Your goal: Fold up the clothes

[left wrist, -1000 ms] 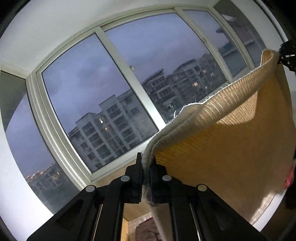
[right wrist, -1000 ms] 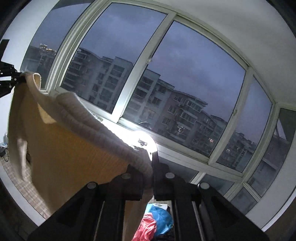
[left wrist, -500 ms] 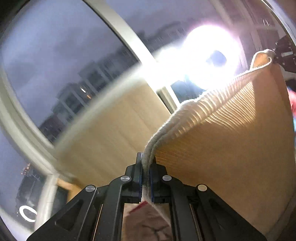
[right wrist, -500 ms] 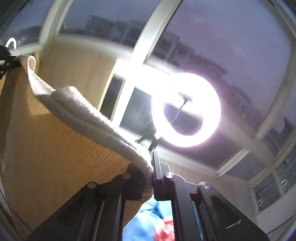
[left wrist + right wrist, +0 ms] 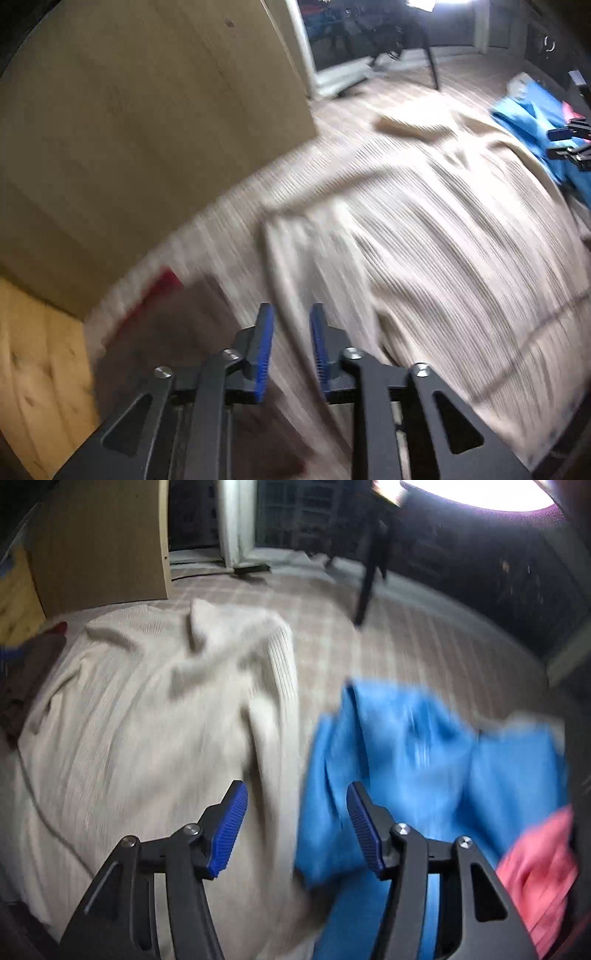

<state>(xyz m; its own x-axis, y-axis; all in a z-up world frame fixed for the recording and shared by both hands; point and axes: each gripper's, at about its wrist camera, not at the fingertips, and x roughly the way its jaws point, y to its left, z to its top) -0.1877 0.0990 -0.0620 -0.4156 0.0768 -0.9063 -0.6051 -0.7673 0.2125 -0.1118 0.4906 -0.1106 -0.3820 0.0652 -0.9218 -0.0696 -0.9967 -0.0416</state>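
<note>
Both grippers spread, empty; blue garment just beside cream sweater.

1. The left wrist view rides behind the left tongs, tilted down and close over the cream knit sweater, with the wooden cabinet to its left.
2. The right wrist view sits behind the right tongs, angled down, near the sweater and the blue garment.
3. Both take in the sweater, the blue garment, the cabinet and the tripod legs; the right tongs show at the left view's right edge.
</note>
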